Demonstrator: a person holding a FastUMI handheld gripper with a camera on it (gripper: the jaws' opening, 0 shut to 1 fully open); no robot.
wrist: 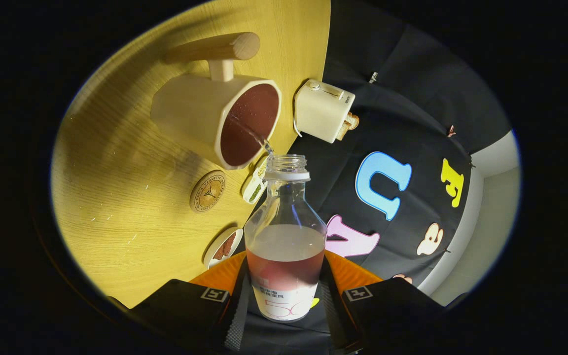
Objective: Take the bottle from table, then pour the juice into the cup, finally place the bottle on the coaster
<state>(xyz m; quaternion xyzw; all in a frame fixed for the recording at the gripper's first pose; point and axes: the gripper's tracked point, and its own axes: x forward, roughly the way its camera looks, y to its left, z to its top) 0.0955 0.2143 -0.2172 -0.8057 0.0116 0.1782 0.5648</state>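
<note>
Half the juice, approx, is left in the bottle (285,236) — you've got it clamped between both fingers (284,296), closed on its lower body, tipped w/ its open mouth at the cup's (225,118) rim. A thin stream runs from the mouth into the cup, which already looks well filled. Risk: tip harder and the stream could overshoot the rim onto the counter (116,197), or the cup brims over. The coaster (207,191) lies just beside the cup — a wet bottle might slip when you set it there.
</note>
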